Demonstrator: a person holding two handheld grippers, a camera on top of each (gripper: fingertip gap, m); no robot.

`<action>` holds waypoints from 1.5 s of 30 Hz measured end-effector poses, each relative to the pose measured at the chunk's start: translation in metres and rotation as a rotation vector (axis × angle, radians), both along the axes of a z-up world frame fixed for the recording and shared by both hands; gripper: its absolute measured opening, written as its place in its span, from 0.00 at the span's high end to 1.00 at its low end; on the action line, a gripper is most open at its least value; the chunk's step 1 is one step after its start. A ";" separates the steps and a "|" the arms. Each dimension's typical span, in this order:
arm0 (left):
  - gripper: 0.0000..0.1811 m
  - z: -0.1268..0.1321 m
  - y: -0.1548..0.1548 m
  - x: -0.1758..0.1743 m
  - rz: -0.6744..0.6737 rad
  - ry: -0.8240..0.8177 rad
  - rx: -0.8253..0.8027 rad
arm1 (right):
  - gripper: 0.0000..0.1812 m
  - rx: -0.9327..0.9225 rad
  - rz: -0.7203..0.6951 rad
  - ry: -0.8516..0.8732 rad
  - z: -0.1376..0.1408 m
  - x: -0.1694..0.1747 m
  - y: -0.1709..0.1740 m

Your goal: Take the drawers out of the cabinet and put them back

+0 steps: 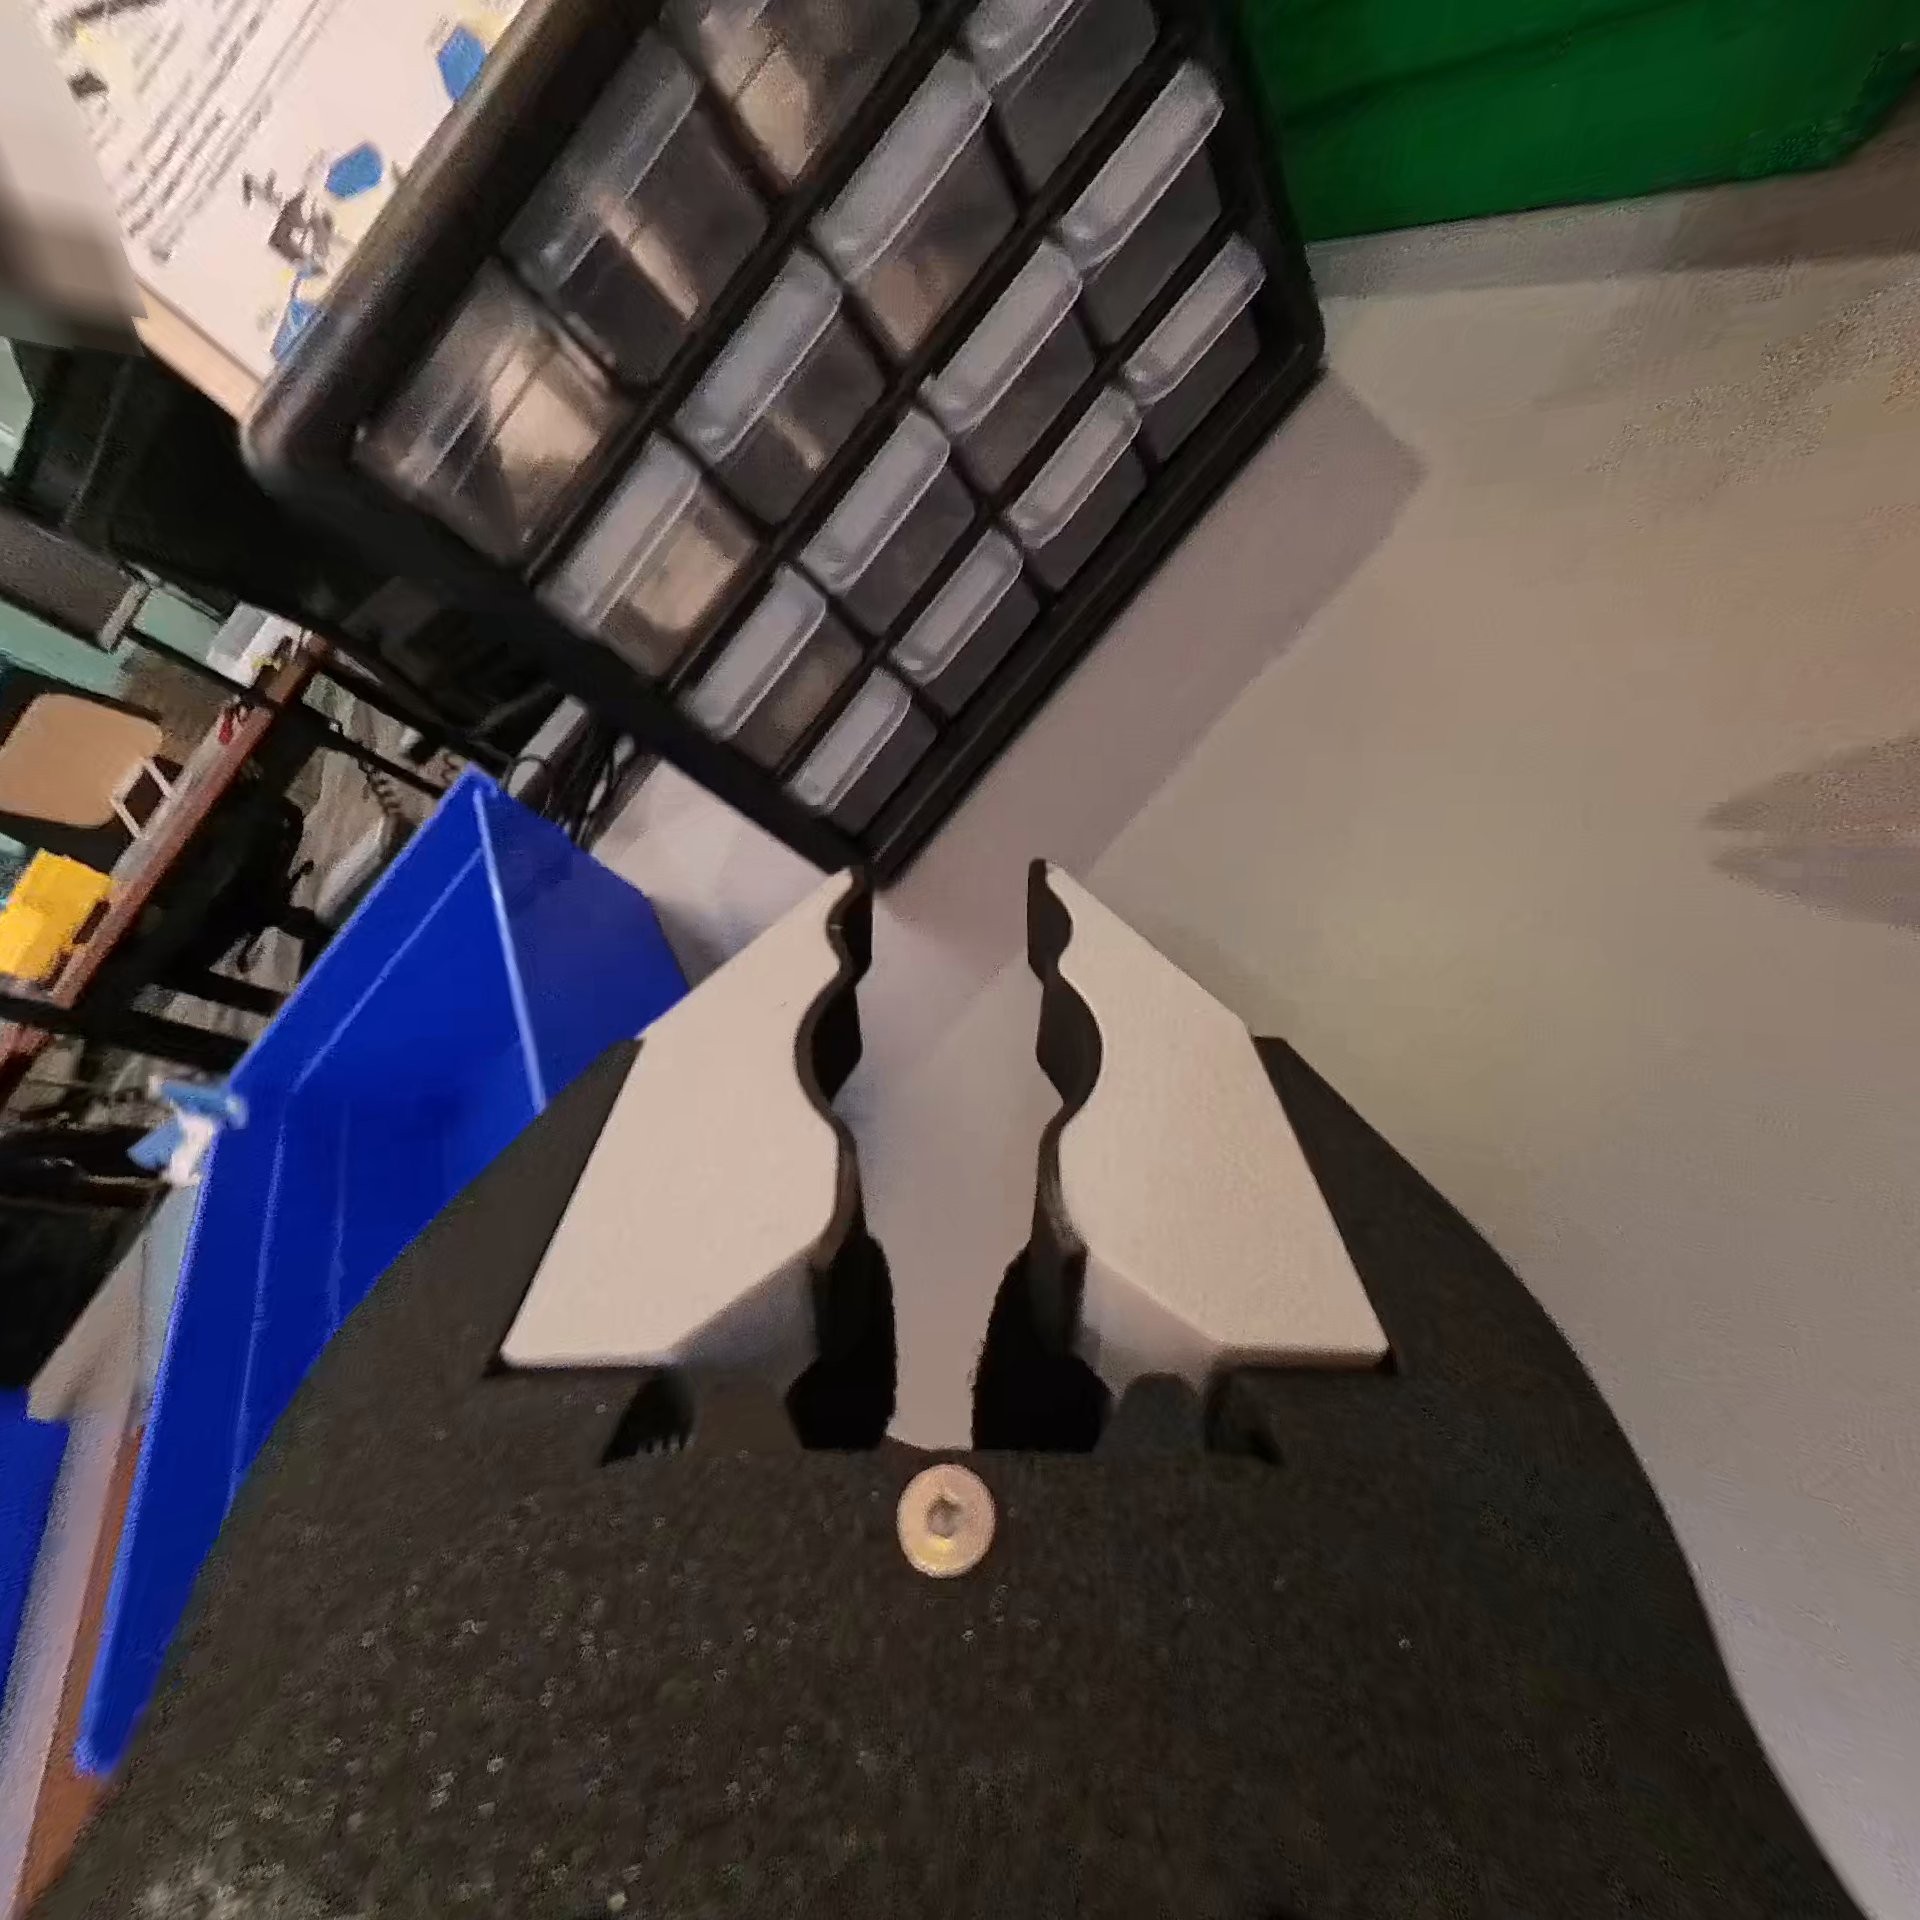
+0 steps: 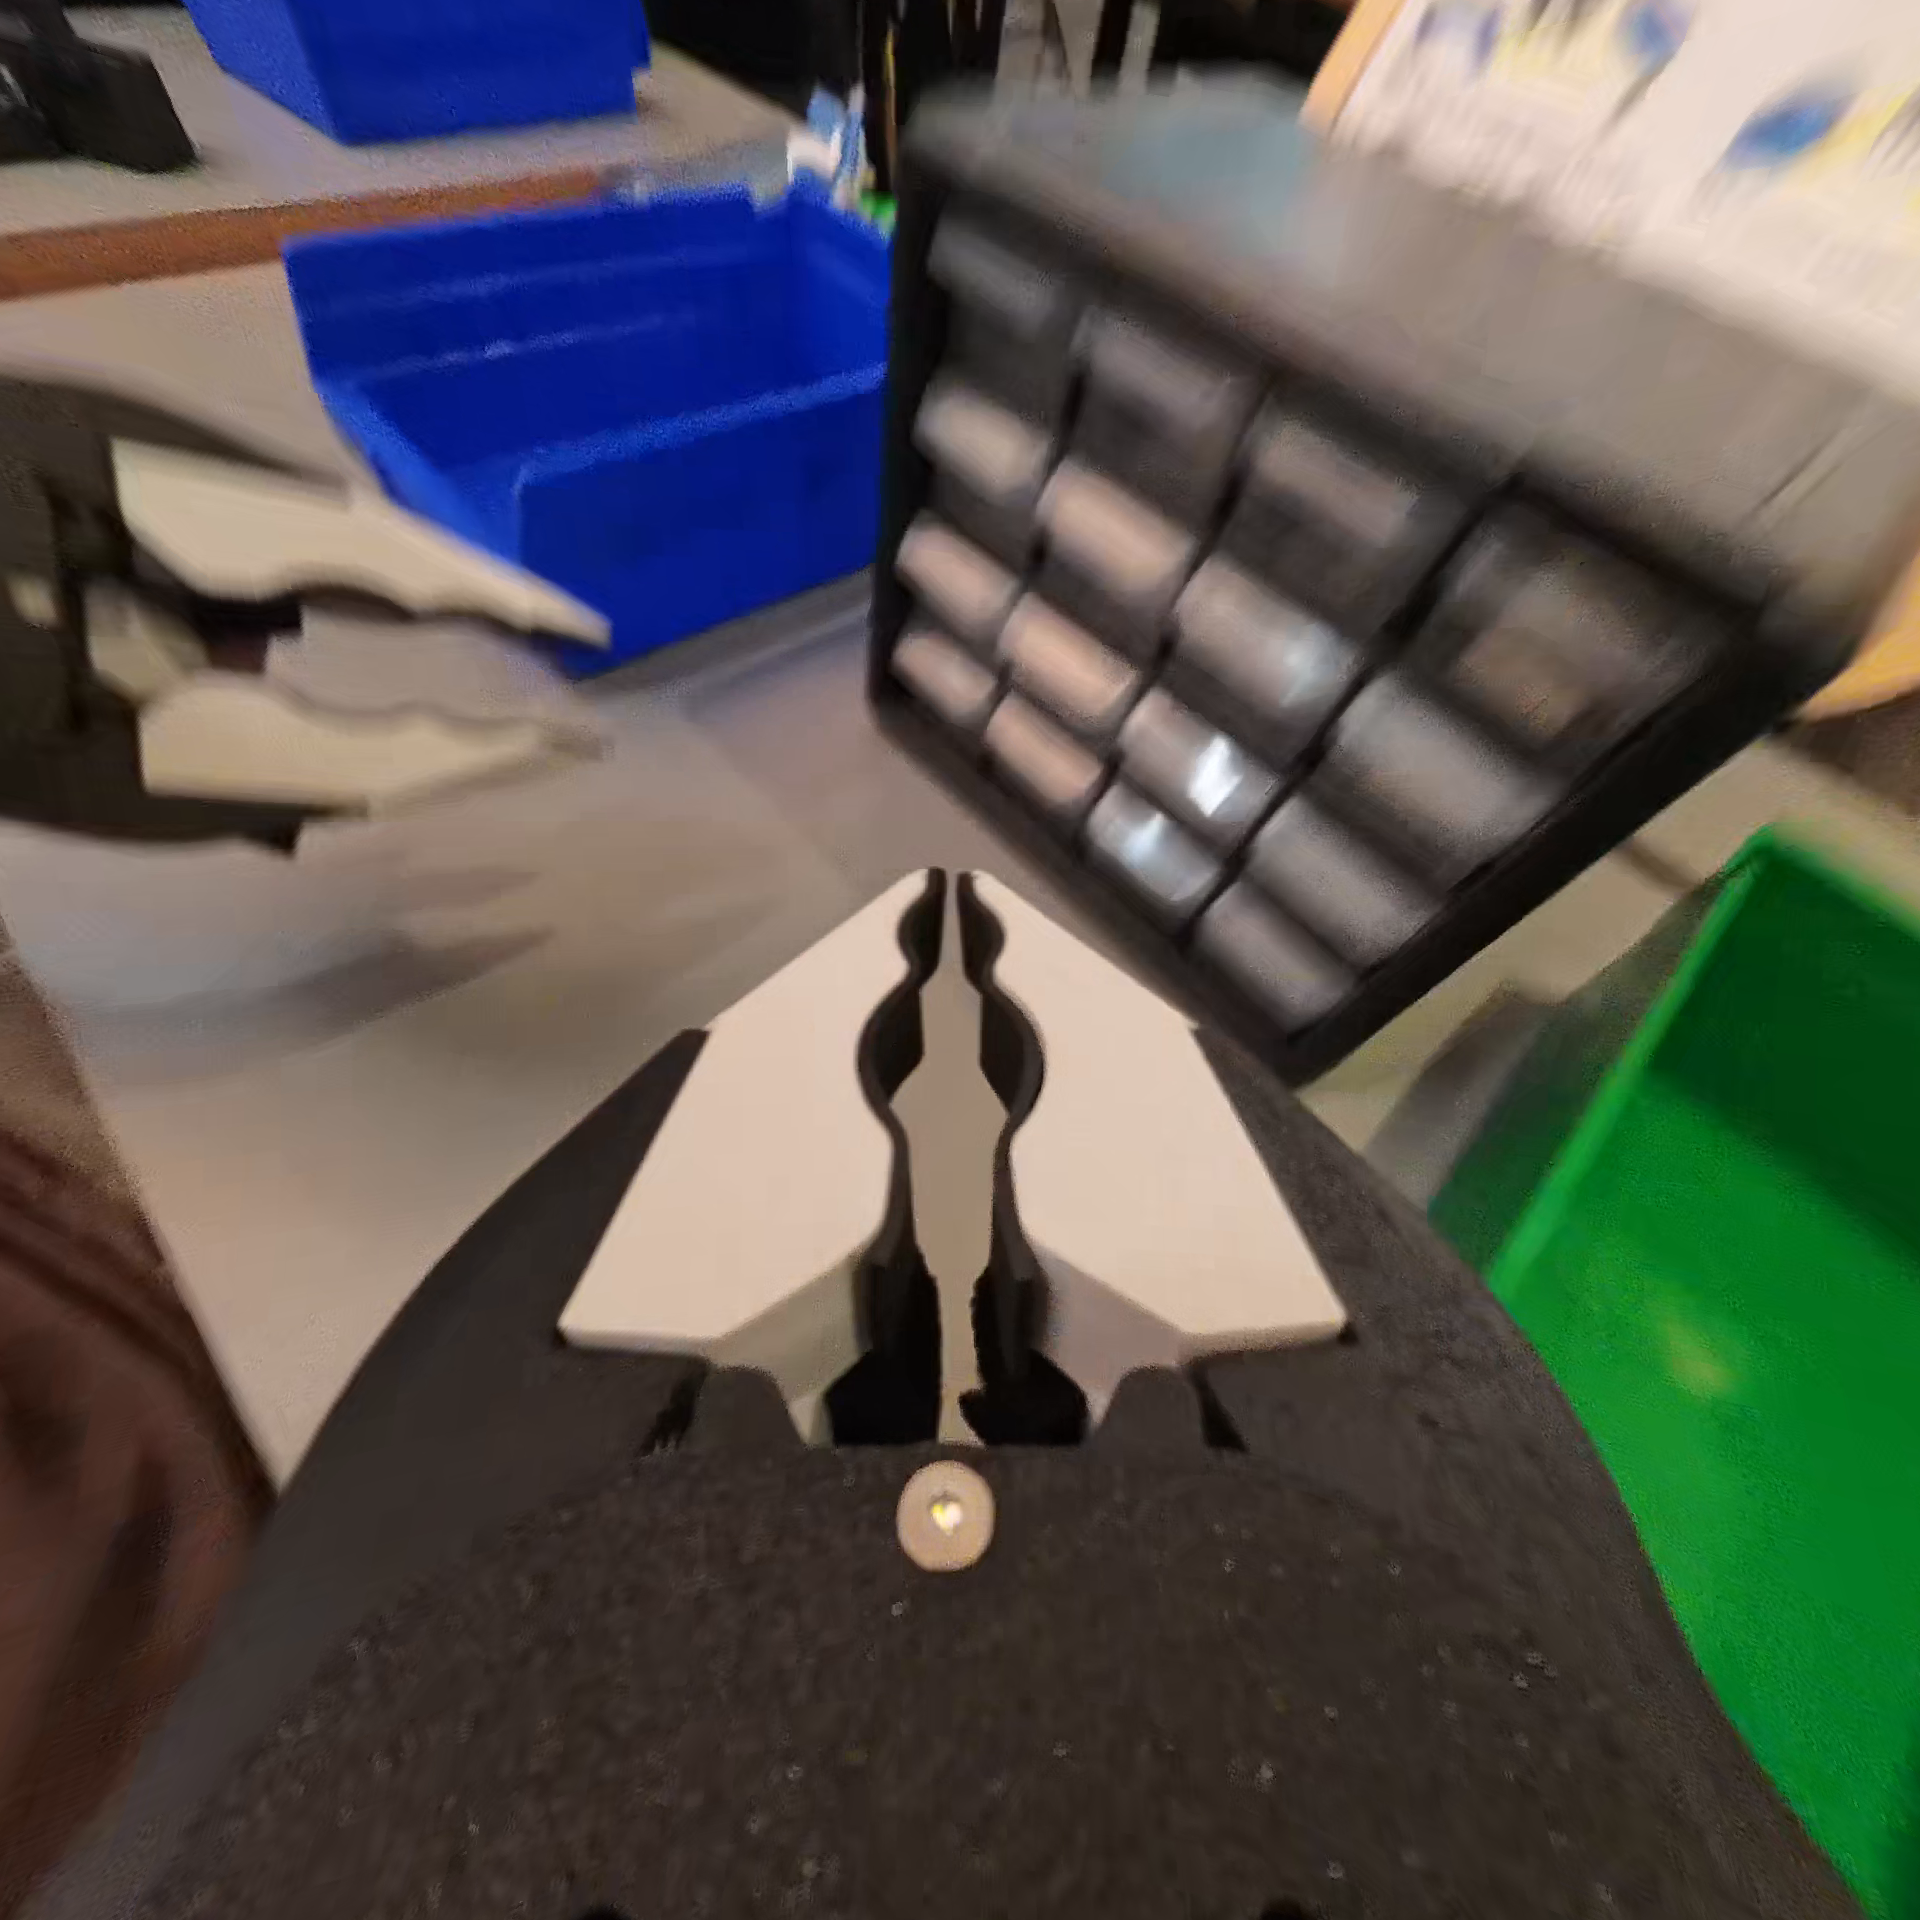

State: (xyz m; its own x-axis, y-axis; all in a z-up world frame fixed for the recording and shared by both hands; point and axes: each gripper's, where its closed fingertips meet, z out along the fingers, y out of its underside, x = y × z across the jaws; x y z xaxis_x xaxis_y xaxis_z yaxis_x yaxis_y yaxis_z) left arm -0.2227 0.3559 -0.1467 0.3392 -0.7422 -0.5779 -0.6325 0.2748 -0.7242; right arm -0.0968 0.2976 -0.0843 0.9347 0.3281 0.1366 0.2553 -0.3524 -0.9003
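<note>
On the pale grey tabletop [image 1: 1558, 727], ahead of both grippers, stands the black plastic cabinet [image 2: 1320, 1039] with its grid of small clear-fronted drawers [image 1: 914, 218]. Every drawer visible sits flush in its slot, none pulled out; the translucent fronts catch light over dark interiors. Both views are tilted and the right wrist view is motion-blurred, so fine detail of the fronts cannot be made out.

Near the cabinet's lower corner, the left gripper [image 1: 948, 883] hangs with its white contoured fingers parted, a clear gap between the tips and nothing between them. The right gripper [image 2: 945, 881] has its fingers drawn almost together at the tips, only a thin slit showing, and it holds nothing; it sits just short of the cabinet's front.

Left of the cabinet in the scene is an open blue plastic bin [image 2: 623, 416], with the left gripper in front of it in the right wrist view. To the right of the cabinet stands a green plastic bin [image 2: 1766, 1247]. Behind the cabinet leans a white printed board [image 1: 229, 135].
</note>
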 end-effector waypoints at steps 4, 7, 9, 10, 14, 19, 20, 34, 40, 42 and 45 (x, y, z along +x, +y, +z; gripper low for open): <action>0.84 -0.008 0.003 0.039 -0.028 0.044 0.037 | 1.00 -0.024 0.120 -0.150 0.089 0.039 0.065; 0.84 -0.012 0.014 0.061 -0.031 0.102 0.141 | 1.00 -0.200 0.217 -0.314 0.112 0.060 0.120; 0.84 -0.009 0.025 0.072 -0.022 0.144 0.248 | 1.00 -0.310 0.272 -0.378 0.115 0.067 0.158; 0.85 -0.007 0.031 0.078 -0.017 0.165 0.308 | 1.00 -0.370 0.302 -0.397 0.113 0.068 0.174; 0.87 -0.002 0.051 0.097 -0.018 0.261 0.554 | 1.00 -0.569 0.428 -0.414 0.089 0.056 0.208; 0.86 -0.003 0.068 0.108 -0.023 0.340 0.733 | 1.00 -0.745 0.517 -0.430 0.068 0.036 0.220; 0.85 -0.003 0.073 0.107 -0.012 0.348 0.745 | 1.00 -0.784 0.527 -0.453 0.062 0.035 0.220; 0.84 -0.002 0.108 0.093 0.044 0.381 0.841 | 1.00 -0.942 0.437 -0.462 0.047 0.036 0.222; 0.86 -0.007 0.122 0.082 0.068 0.418 0.888 | 1.00 -0.951 0.430 -0.481 0.047 0.036 0.222; 0.90 -0.004 0.122 0.083 0.069 0.408 0.933 | 1.00 -0.954 0.424 -0.478 0.047 0.036 0.222; 0.96 0.001 0.122 0.082 0.085 0.410 0.966 | 1.00 -0.952 0.416 -0.474 0.047 0.036 0.222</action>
State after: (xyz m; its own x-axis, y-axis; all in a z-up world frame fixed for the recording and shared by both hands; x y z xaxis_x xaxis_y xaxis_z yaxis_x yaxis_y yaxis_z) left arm -0.1407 0.4775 -0.1461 0.0132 0.1119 -0.9936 -0.8239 0.5643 0.0526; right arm -0.0605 0.5200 -0.0371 0.6499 0.7597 -0.0232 0.7550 -0.6488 -0.0951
